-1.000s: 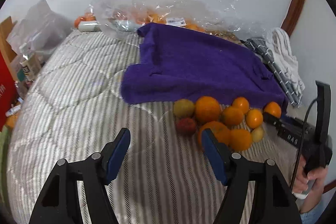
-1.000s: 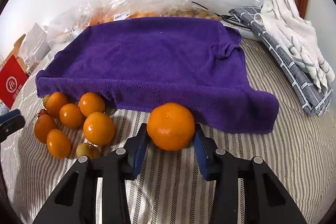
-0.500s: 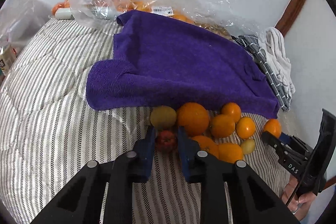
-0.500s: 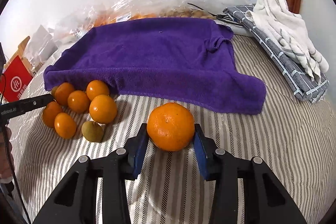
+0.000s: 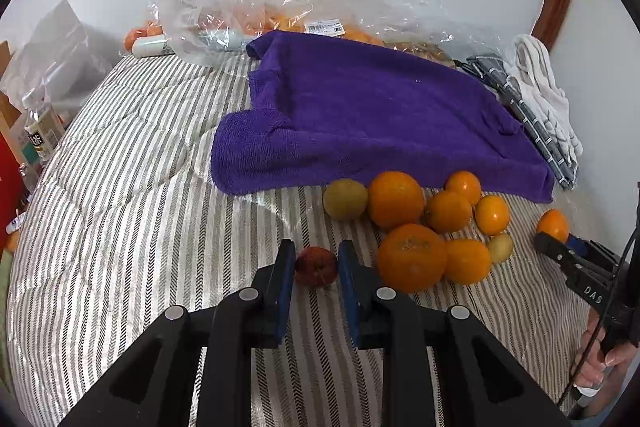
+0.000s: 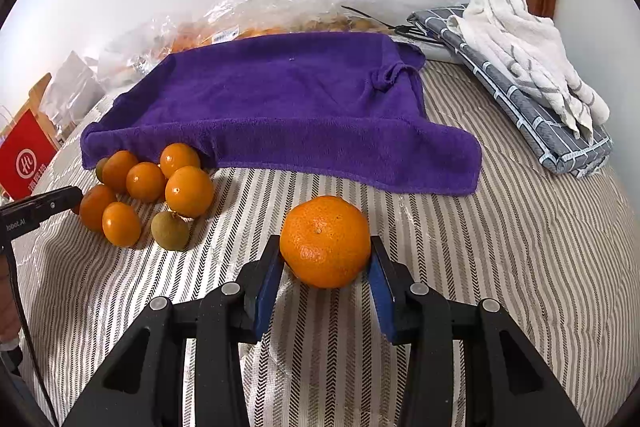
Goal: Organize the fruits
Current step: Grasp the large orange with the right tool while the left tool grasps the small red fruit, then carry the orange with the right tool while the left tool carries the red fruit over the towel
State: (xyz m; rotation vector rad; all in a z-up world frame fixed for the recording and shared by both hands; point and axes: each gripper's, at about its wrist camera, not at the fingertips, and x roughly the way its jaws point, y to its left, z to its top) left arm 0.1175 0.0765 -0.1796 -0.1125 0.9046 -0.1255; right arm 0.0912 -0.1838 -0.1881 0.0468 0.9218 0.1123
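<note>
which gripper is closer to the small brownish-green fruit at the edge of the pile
Right. The right gripper, shut on a big orange, sits just beside the brownish-green fruit. The left gripper holds a red fruit across the pile.

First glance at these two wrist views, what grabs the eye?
The purple towel spread across the middle of the striped bedcover, with a cluster of oranges bunched at its near edge. Up close, the right gripper is clamped on a large orange, and the left gripper is shut on a small red fruit just left of the cluster.
</note>
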